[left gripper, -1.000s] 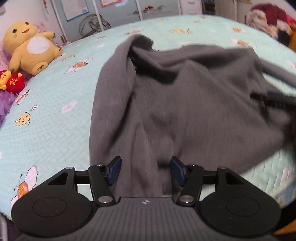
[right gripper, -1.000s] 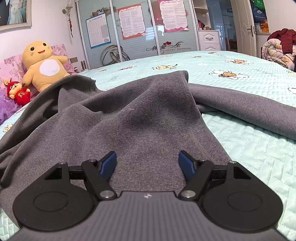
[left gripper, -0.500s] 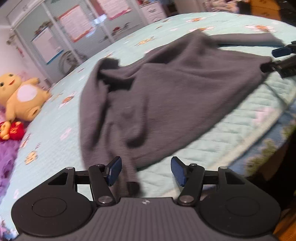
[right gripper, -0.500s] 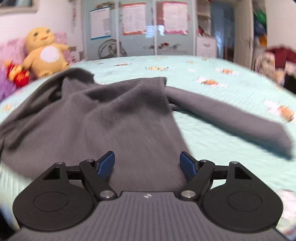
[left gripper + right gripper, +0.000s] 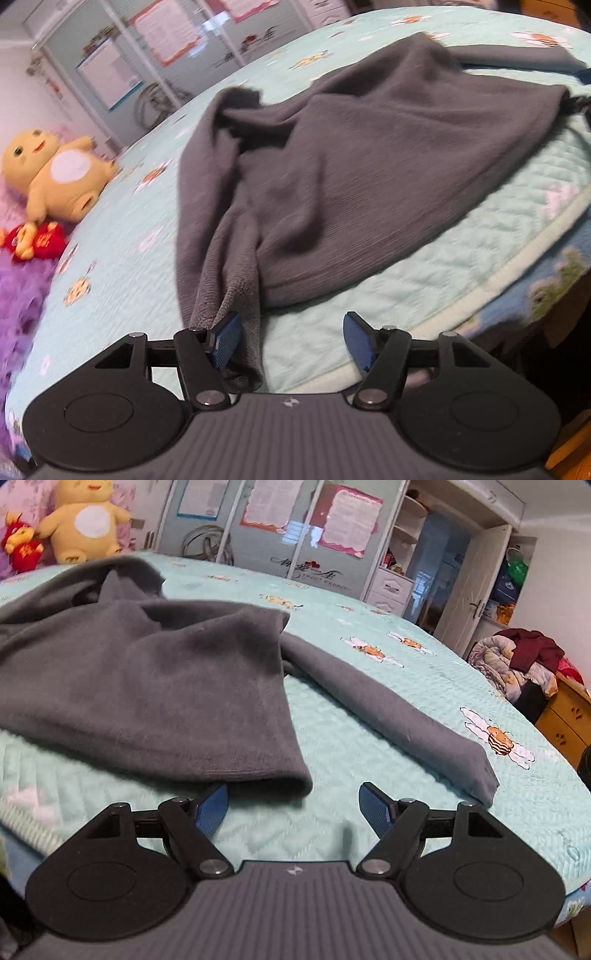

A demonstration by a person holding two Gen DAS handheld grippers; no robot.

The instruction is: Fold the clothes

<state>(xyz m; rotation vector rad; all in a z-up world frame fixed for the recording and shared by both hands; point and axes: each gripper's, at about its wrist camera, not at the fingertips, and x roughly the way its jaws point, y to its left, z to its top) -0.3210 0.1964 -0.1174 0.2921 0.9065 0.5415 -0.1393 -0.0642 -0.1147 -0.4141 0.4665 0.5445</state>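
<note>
A dark grey sweater (image 5: 369,155) lies spread and rumpled on the mint quilted bed (image 5: 498,229). My left gripper (image 5: 291,339) is open at the sweater's near left corner. A bunched fold of the sweater (image 5: 236,295) hangs down beside the left pad and drapes just inside the fingers. In the right wrist view my right gripper (image 5: 293,808) is open, low over the quilt. The sweater's hem corner (image 5: 284,779) lies just ahead of its fingers. One sleeve (image 5: 388,709) stretches away to the right.
A yellow plush toy (image 5: 59,177) and a red one (image 5: 33,240) sit at the bed's far left. The bed's edge (image 5: 517,280) curves close on the right. A heap of clothes (image 5: 517,661) and a wooden drawer unit (image 5: 565,720) stand to the right.
Both grippers have drawn back toward the bed's near edge. The right gripper, earlier over the sweater's body, now sits behind its hem. The sweater lies flatter and more stretched out.
</note>
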